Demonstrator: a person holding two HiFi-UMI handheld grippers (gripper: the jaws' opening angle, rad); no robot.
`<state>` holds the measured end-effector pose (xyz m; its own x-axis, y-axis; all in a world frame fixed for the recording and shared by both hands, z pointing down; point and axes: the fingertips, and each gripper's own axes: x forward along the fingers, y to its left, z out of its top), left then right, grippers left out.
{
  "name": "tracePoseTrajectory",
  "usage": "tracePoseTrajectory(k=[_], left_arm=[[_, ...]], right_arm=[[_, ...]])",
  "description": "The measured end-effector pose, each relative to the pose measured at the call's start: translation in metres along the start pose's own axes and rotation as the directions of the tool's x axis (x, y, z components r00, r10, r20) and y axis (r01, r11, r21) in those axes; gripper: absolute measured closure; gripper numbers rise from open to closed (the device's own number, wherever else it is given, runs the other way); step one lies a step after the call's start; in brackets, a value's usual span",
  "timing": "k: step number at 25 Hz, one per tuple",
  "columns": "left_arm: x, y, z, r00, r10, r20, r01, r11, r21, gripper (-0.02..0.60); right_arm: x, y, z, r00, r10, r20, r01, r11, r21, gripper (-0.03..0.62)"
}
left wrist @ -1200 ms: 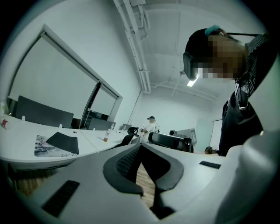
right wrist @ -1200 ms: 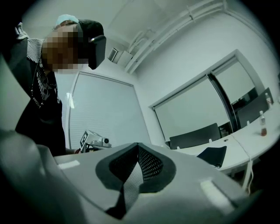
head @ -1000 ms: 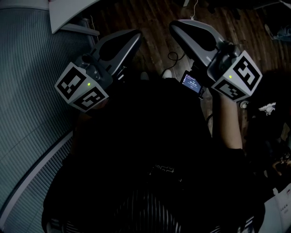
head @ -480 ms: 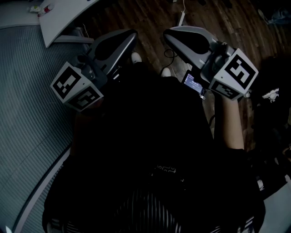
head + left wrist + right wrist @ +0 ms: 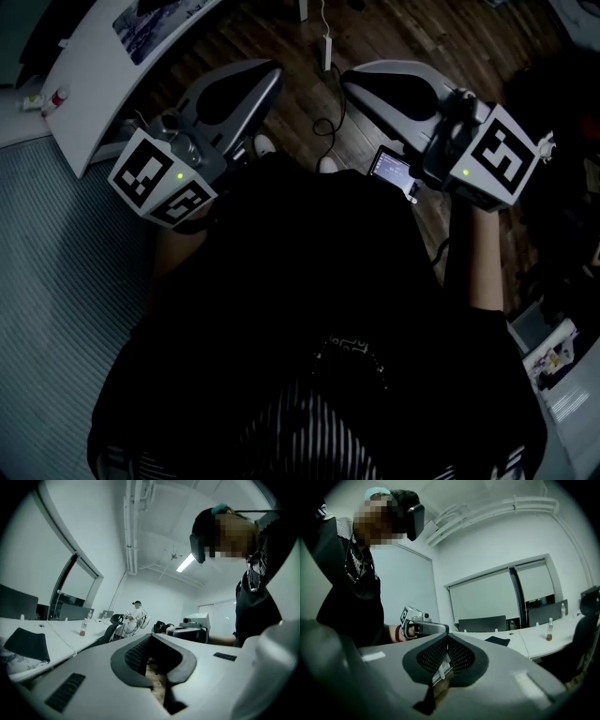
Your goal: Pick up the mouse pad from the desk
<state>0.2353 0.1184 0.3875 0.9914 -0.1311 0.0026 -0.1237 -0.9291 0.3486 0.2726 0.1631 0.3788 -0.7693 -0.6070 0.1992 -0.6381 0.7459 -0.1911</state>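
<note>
A dark mouse pad (image 5: 28, 644) lies flat on the white desk (image 5: 61, 637) at the left of the left gripper view. In the right gripper view the mouse pad (image 5: 497, 641) is a small dark patch on the far desk. Both grippers hang in front of my body over the wooden floor, well away from the desk. My left gripper (image 5: 272, 70) is shut with nothing in it, its tips meeting in the left gripper view (image 5: 151, 635). My right gripper (image 5: 349, 80) is also shut and empty (image 5: 448, 637). In the head view I cannot make out the pad on the desk (image 5: 94, 84).
A power strip with a cable (image 5: 326, 47) lies on the wooden floor between the grippers. Grey carpet (image 5: 56, 281) covers the left. A bottle (image 5: 84, 626) stands on the desk, and a person (image 5: 136, 616) sits far off. A dark chair (image 5: 586, 620) stands at the right.
The white desk has come further into the head view at the upper left as I turned toward it. Both grippers stayed shut and empty; the left shifted slightly sideways.
</note>
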Motion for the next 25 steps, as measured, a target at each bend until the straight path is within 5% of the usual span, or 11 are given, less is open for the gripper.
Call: tracePoseTrajectory(k=[3,8,14,25], left_arm=[[-0.026,0.007,0.026,0.999,-0.016,-0.027,0.018,0.999,0.042,0.572],[-0.097,0.062,0.067,1.000,-0.007,0.006,0.007,1.000,0.007,0.572],[-0.188,0.064,0.147,0.999,-0.026,-0.036,0.026,1.000,0.008,0.572],[-0.280,0.091,0.139,0.998,-0.031,0.059,0.035,0.997,-0.067,0.572]], right_arm=[[0.026,0.013,0.038,1.000,0.015,0.018,-0.014,1.000,-0.003,0.591],[0.107,0.019,0.087,0.999,-0.006,0.050,0.005,1.000,0.021,0.591],[0.193,0.072,0.175,0.999,0.046,0.020,-0.046,0.998,0.031,0.591],[0.299,0.116,0.190,0.987,0.125,-0.101,-0.128,0.991,-0.025,0.589]])
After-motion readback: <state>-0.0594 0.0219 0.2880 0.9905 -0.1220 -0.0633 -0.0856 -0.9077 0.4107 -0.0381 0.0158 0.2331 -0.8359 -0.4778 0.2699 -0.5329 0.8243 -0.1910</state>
